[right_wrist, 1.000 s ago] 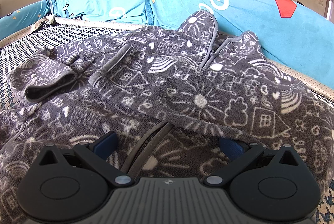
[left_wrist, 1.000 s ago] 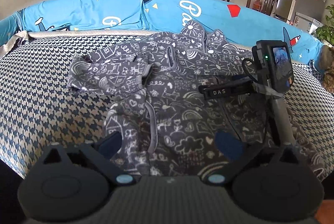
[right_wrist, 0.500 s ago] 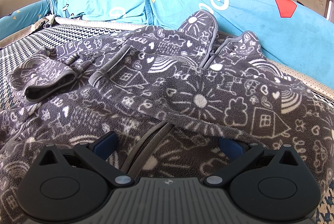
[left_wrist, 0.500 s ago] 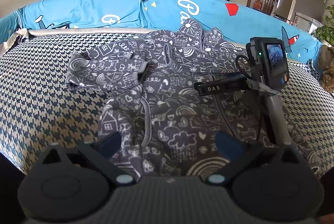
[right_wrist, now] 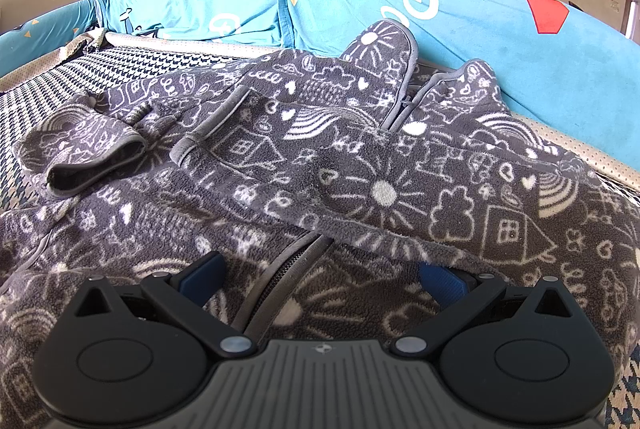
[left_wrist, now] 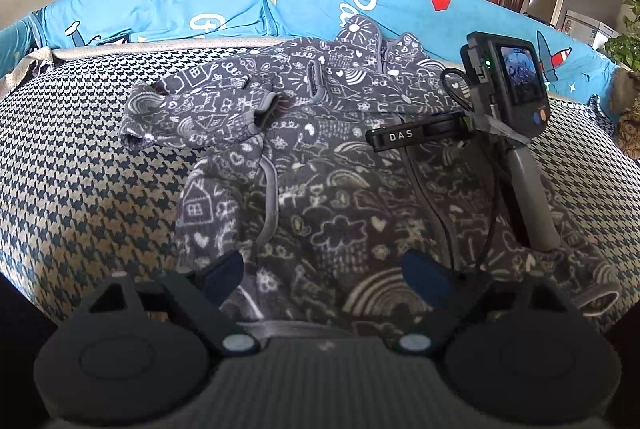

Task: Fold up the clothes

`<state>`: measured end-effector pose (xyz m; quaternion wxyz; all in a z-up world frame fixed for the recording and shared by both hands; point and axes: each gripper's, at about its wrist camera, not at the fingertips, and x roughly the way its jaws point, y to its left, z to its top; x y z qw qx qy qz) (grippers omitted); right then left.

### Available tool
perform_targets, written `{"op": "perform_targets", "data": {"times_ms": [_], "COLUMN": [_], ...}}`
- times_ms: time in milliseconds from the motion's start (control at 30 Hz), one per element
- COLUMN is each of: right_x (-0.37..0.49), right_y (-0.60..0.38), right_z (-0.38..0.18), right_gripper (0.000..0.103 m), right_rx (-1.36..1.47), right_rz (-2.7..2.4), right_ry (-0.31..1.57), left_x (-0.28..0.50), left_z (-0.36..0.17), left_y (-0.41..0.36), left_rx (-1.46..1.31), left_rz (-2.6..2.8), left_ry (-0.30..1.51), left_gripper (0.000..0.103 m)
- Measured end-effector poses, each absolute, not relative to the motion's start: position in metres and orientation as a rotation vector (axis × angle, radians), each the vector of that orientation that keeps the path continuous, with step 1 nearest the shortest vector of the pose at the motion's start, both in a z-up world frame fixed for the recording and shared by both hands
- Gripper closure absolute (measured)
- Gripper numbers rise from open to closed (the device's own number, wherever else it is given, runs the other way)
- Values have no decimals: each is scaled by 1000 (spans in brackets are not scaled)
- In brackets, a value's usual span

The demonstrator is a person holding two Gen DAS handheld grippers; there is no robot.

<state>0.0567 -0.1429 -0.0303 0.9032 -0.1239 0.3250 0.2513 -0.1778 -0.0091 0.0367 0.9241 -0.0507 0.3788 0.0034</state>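
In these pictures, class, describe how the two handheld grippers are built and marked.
Both are black, with round-lobed bases, ribbed grey middles and blue pads. The left gripper matches the right gripper, whose grey handle carries a small screen, black cable and "DAS" bar.

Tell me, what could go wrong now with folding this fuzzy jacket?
1. The left gripper is closing over bunched layers near the grey jacket's hem, so it might pinch several layers and drag the whole thing.
2. The folded sleeve lies loose and may flop open if the jacket gets tugged.
3. The right gripper sits over the zipper, which could snag.
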Motion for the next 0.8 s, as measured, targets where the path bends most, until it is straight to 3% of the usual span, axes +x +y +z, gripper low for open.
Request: {"op": "perform_targets", "data": {"times_ms": [800], "right_x": [56], "right_y": [-143], "right_z": [-31], "right_gripper": [0], "right_rx": [-256], "right_rz": [520], "right_ry": [672], "left_x": [-215], "left_z": [44], "left_y": [-60], "left_rx": [12], "left_rz": [-85], "left_ry": [628], "left_gripper": [14]}}
